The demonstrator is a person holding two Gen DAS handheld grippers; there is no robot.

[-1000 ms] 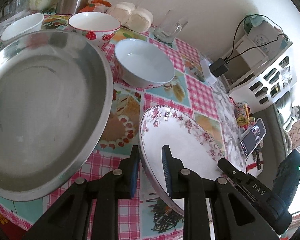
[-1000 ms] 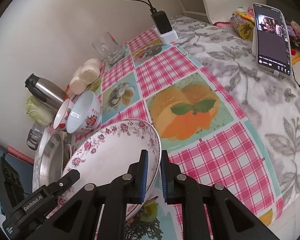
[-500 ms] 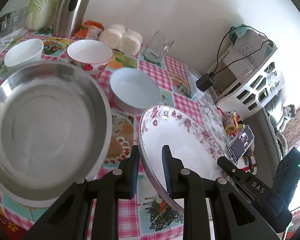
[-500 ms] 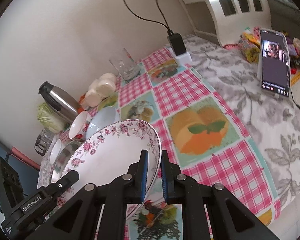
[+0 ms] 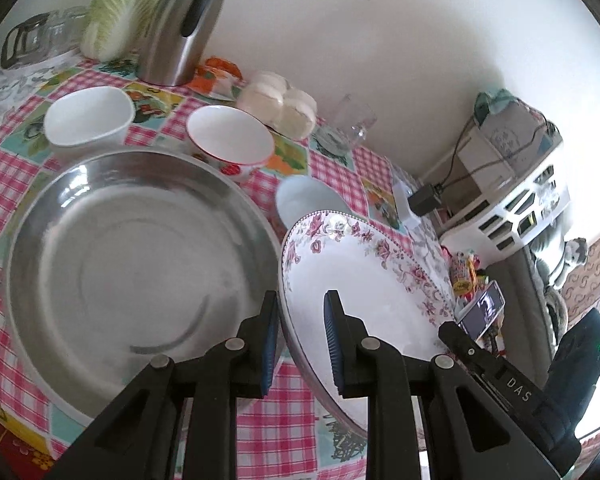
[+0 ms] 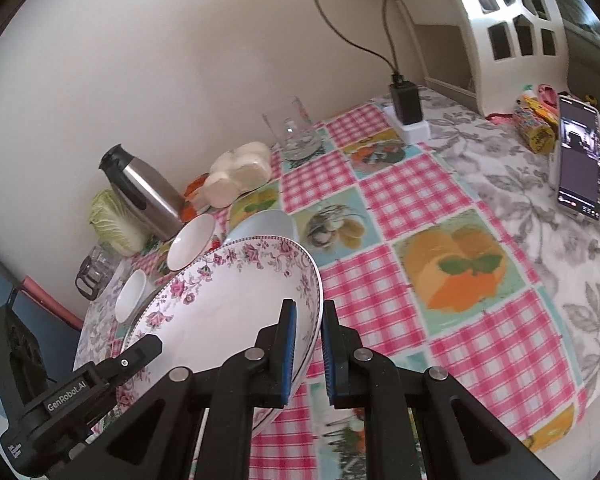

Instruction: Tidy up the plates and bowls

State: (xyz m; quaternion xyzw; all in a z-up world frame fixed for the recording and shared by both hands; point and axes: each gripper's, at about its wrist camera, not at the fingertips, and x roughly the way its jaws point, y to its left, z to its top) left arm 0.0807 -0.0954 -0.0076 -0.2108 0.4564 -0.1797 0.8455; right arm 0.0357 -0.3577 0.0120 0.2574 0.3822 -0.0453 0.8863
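Now that both hands have lifted, the plate (image 5: 360,280) hangs off the counter (image 6: 400,288), right of the basin (image 5: 132,256), left claw (image 5: 300,340) and right claw (image 6: 306,344) each pinching its rim; stacking seems next.

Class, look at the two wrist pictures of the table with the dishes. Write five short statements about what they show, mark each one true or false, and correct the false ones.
1. Both grippers grip the floral plate by its rim, the left gripper on one side and the right gripper on the other. True.
2. The floral plate lies inside the steel basin. False: it is held beside the basin.
3. A clear glass stands near the wall. True.
4. The red-rimmed bowl holds soup. False: it is empty.
5. The phone has a dark, switched-off screen. False: its screen is lit.
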